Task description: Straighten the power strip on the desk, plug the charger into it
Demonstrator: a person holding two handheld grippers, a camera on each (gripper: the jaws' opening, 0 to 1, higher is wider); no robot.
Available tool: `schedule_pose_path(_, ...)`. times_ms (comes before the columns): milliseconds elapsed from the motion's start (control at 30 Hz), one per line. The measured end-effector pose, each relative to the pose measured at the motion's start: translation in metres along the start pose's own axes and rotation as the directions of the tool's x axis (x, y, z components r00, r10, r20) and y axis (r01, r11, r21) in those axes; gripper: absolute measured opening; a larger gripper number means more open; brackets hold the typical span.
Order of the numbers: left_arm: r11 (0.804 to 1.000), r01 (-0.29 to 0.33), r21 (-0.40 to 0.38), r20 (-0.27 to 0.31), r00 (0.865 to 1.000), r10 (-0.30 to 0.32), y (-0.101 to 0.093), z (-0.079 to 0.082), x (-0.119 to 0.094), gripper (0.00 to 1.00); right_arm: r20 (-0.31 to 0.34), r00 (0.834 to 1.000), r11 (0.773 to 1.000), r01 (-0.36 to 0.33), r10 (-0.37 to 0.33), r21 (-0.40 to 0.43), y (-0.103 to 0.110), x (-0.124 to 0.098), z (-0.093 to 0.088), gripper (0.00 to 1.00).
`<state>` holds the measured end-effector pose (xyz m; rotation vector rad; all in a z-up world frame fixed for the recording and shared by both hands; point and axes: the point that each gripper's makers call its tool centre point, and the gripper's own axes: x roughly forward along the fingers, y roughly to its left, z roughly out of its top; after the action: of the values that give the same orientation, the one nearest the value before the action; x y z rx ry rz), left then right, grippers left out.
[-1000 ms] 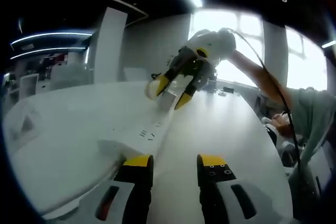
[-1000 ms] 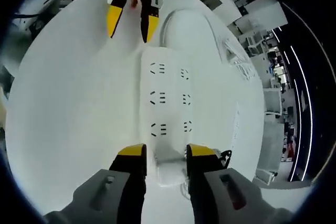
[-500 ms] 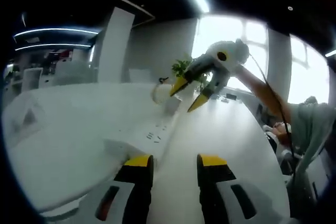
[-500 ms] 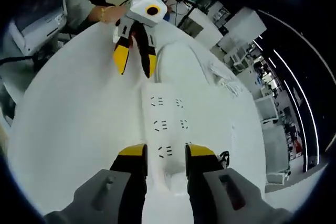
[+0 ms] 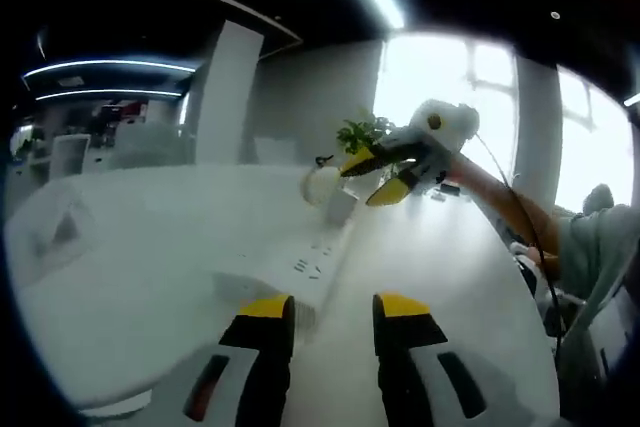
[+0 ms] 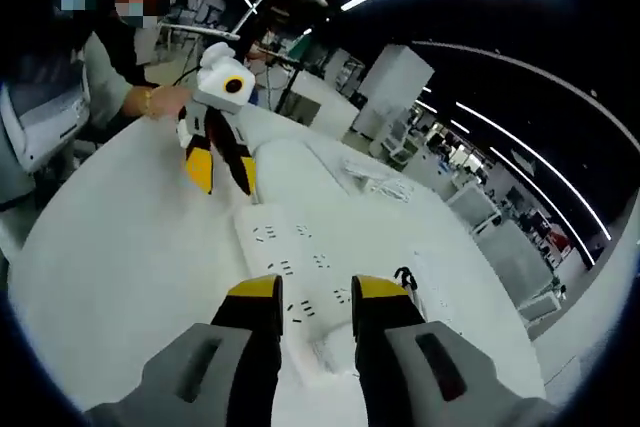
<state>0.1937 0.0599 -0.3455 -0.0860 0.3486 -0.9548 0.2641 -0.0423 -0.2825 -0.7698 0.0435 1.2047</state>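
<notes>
A white power strip (image 5: pixel 300 269) lies flat on the white desk (image 5: pixel 130 257), running away from my left gripper (image 5: pixel 331 308), which is open with nothing between its tips. A white charger block (image 5: pixel 340 206) sits at the strip's far end. My right gripper (image 5: pixel 377 176) hangs open in the air above that end, clear of the charger. In the right gripper view the power strip (image 6: pixel 288 257) runs ahead of my right gripper (image 6: pixel 317 290), and a white block (image 6: pixel 325 352) lies low between the jaws. The left gripper (image 6: pixel 222 173) hovers open past the strip, held by a hand (image 6: pixel 160 99).
The strip's white cable (image 6: pixel 300 152) loops across the desk beyond it. A small black object (image 6: pixel 405 275) lies right of the strip. A round whitish object (image 5: pixel 318 185) and a green plant (image 5: pixel 360 132) stand behind the charger. A person's sleeve (image 5: pixel 600 247) is at the right edge.
The right gripper has lifted off the strip's end and tilted up, leaving the charger block on the desk. The left gripper has stayed open near the other end.
</notes>
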Motion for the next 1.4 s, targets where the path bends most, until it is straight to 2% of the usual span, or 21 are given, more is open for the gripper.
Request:
schedule_pose_path(133, 1.000, -0.013, -0.001, 0.006, 1.000, 0.013, 0.003, 0.001, 0.000, 0.32, 0.072, 0.995, 0.995, 0.064, -0.069, 0.076, -0.008, -0.004, 0.003, 0.26)
schedule_pose_path(233, 1.000, -0.022, 0.001, 0.008, 1.000, 0.022, 0.004, 0.002, 0.000, 0.32, 0.094, 0.988, 0.988, 0.116, -0.125, 0.103, -0.015, -0.009, 0.001, 0.25)
schedule_pose_path(367, 1.000, -0.025, -0.001, 0.007, 1.000, 0.025, 0.006, 0.001, 0.000, 0.32, 0.129, 0.968, 0.967, 0.191, -0.214, 0.170, -0.025, -0.015, 0.000, 0.25)
schedule_pose_path(567, 0.999, -0.033, -0.003, 0.008, 0.999, 0.033, 0.006, 0.002, -0.001, 0.32, 0.190, 0.941, 0.944, 0.232, -0.279, 0.236, -0.024, -0.024, 0.004, 0.23)
schedule_pose_path(700, 0.999, -0.048, -0.001, 0.018, 0.999, 0.048, 0.009, 0.003, -0.001, 0.32, 0.227, 0.916, 0.922, 0.261, -0.330, 0.286, -0.025, -0.028, 0.006, 0.22)
schedule_pose_path(900, 0.997, -0.071, -0.004, 0.032, 0.997, 0.071, 0.014, 0.006, -0.001, 0.32, 0.250, 0.900, 0.905, 0.265, -0.356, 0.334, -0.025, -0.030, -0.002, 0.21)
schedule_pose_path(967, 0.996, -0.092, 0.007, 0.029, 0.995, 0.092, 0.017, 0.005, -0.001, 0.31, 0.265, 0.873, 0.873, 0.291, -0.410, 0.391, -0.031, -0.036, -0.002, 0.21)
schedule_pose_path(1000, 0.995, -0.102, 0.013, 0.030, 0.994, 0.101, 0.018, 0.006, -0.001, 0.31, 0.305, 0.858, 0.867, 0.267, -0.413, 0.421, -0.030, -0.040, 0.003, 0.20)
schedule_pose_path(1033, 0.994, -0.107, 0.017, 0.030, 0.994, 0.107, 0.019, 0.006, -0.002, 0.31, 0.316, 0.854, 0.864, 0.259, -0.414, 0.432, -0.030, -0.042, 0.004, 0.20)
schedule_pose_path(1233, 0.993, -0.117, 0.015, 0.037, 0.992, 0.117, 0.022, 0.007, -0.003, 0.31, 0.299, 0.854, 0.857, 0.275, -0.426, 0.436, -0.028, -0.046, -0.004, 0.19)
schedule_pose_path(1400, 0.991, -0.130, 0.021, 0.030, 0.991, 0.130, 0.025, 0.006, -0.003, 0.31, 0.228, 0.889, 0.864, 0.278, -0.397, 0.420, -0.016, -0.041, -0.021, 0.19)
